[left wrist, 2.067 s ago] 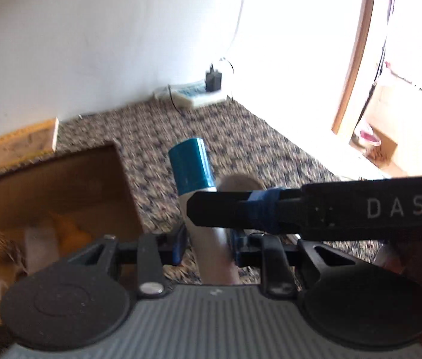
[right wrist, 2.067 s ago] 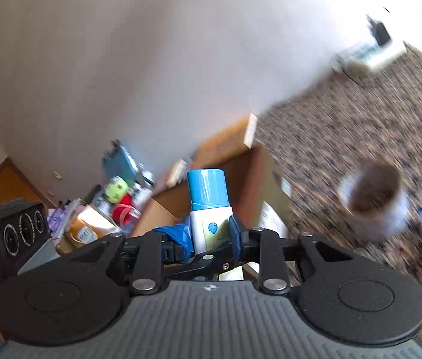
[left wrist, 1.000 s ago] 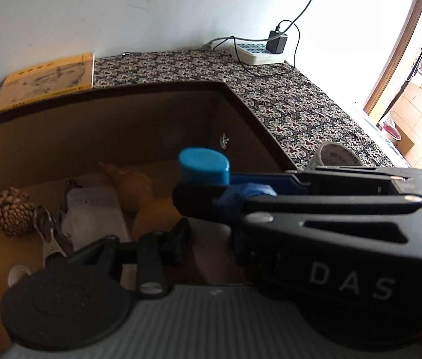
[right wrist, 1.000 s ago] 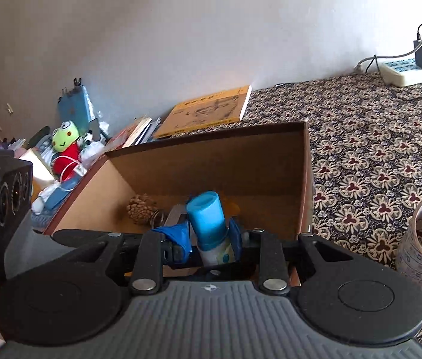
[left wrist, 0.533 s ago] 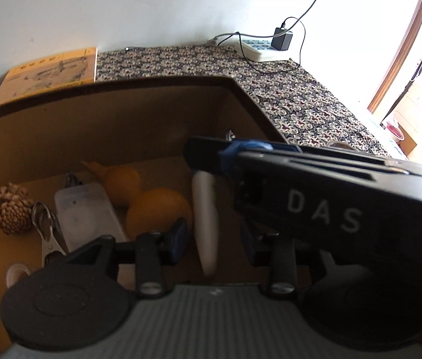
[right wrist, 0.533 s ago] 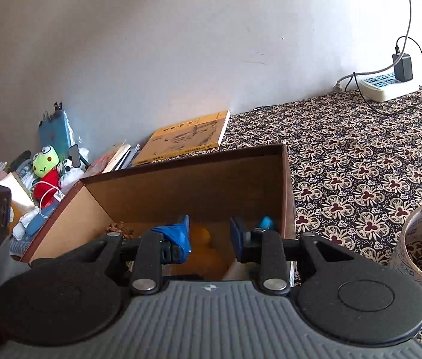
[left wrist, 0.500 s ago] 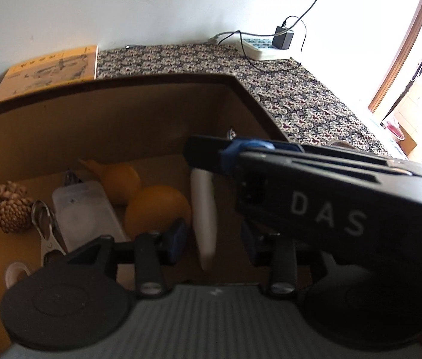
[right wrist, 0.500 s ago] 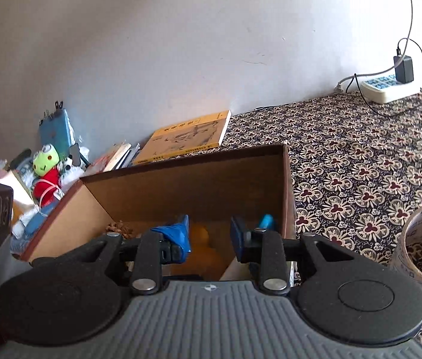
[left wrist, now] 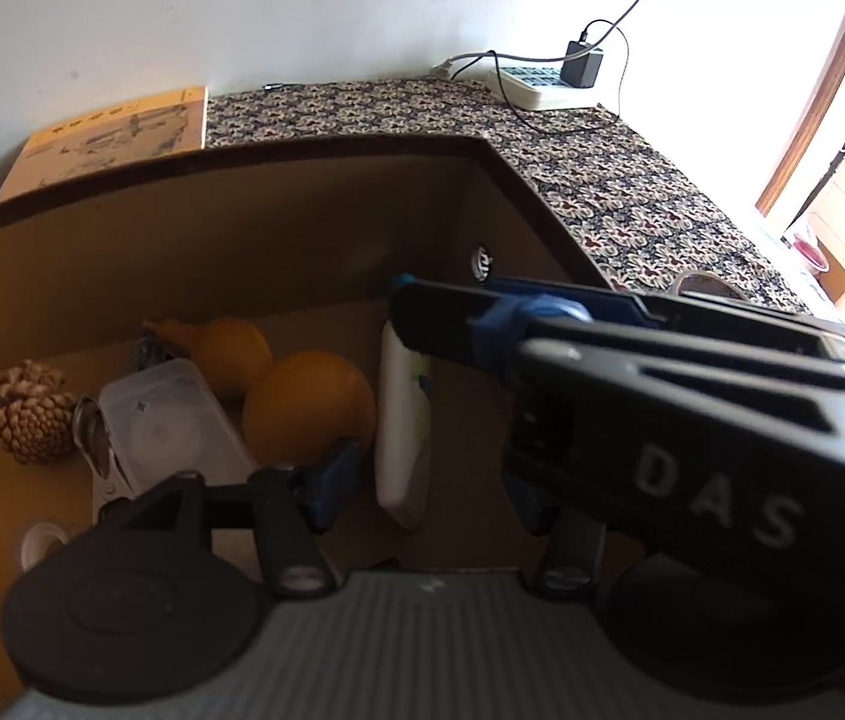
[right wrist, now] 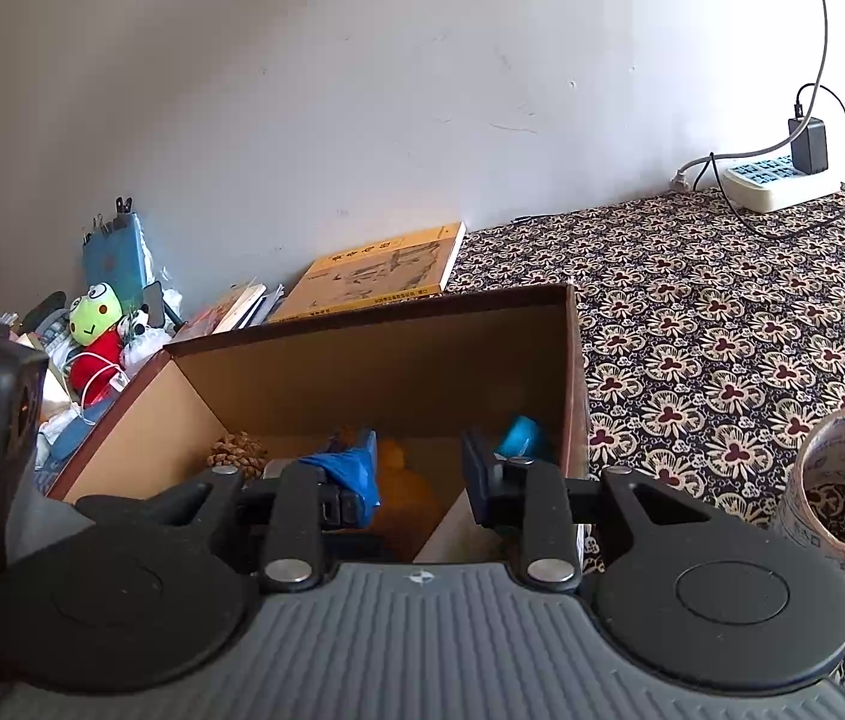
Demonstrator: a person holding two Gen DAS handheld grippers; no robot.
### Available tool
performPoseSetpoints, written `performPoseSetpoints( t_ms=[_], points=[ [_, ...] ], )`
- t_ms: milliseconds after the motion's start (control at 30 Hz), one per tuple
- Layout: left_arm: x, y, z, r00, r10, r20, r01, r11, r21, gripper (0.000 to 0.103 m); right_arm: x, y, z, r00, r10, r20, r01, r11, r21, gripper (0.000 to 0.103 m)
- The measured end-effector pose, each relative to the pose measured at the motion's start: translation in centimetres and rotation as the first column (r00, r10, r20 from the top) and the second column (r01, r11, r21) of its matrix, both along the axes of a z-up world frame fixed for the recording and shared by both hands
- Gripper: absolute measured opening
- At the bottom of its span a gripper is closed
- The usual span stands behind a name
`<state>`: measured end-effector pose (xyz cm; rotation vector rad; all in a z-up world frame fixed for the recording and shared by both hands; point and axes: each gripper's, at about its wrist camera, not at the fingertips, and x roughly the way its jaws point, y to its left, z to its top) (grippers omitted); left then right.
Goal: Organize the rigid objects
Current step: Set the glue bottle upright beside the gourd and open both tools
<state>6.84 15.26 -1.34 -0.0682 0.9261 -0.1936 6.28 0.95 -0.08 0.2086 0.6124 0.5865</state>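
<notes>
A white bottle with a blue cap lies on the floor of the open cardboard box, against its right side. My left gripper hangs over it with its jaws opening. The bottle is between the blue pads but they do not press on it. My right gripper stands open with a narrow gap and nothing in it. Its black fingers cross the left wrist view above the bottle's cap end.
Also in the box are an orange gourd, a clear plastic case, a pine cone and a metal clipper. On the patterned cloth stand a tape roll, a yellow book and a power strip. A frog toy sits among clutter at left.
The bottle, held upright over the box by both grippers a second ago, now lies on the box floor. The right jaws have let go of it and the left jaws have widened.
</notes>
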Motion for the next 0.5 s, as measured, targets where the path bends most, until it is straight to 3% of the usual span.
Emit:
performPoseSetpoints(
  t_ms=[500],
  points=[
    [-1.5, -0.4, 2.0, 0.991, 0.132, 0.026, -0.135, 0.970, 0.203, 0.062, -1.9, -1.9, 0.9, 0.998, -0.052, -0.045, 0.055, 0.996, 0.065, 0.017]
  ],
)
